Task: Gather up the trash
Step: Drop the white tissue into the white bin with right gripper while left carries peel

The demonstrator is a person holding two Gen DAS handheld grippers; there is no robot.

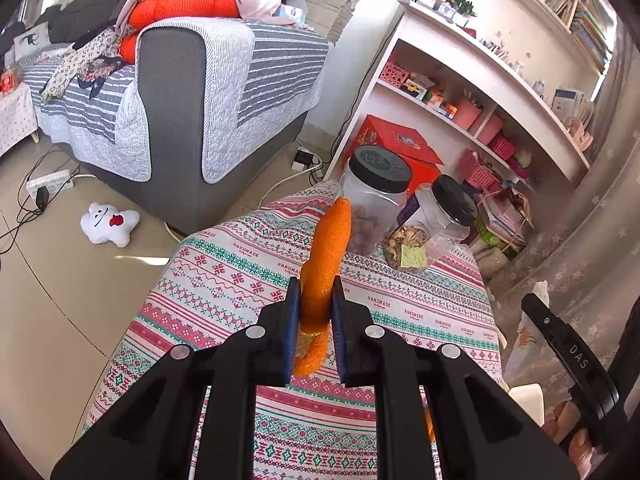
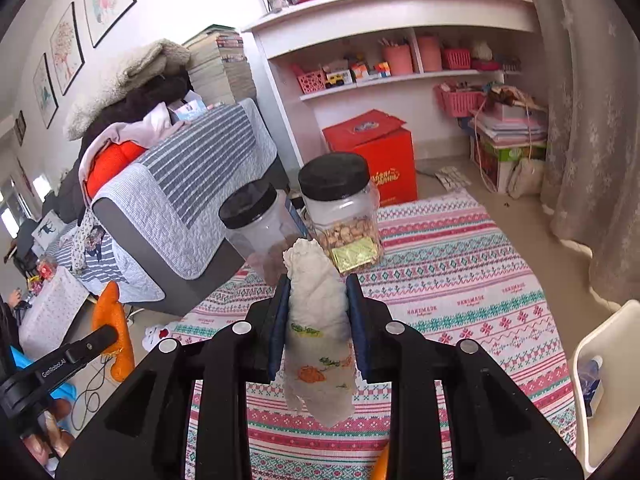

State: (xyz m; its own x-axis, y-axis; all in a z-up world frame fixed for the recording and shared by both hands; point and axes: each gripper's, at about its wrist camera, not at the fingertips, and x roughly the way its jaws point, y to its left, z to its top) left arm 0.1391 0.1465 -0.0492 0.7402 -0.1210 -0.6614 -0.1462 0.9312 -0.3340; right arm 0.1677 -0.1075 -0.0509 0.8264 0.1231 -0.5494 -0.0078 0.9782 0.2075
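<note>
Trash is already in both grips, so the pickup step looks finished. The left gripper (image 1: 316, 312) is clamped on a strip of orange peel (image 1: 326, 256), its long axis running forward past the fingertips toward the table's (image 1: 224, 280) far edge. The right gripper (image 2: 318, 320) squeezes a crumpled tissue (image 2: 318, 320), long axis upright between the pads. Next move likely needs a bin; none is visible.

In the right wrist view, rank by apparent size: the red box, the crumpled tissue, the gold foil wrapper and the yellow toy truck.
1. Crumpled tissue, though it sits right at the camera, so this ranking is unsure against the box.
2. Red box.
3. Gold foil wrapper.
4. Yellow toy truck.
</note>
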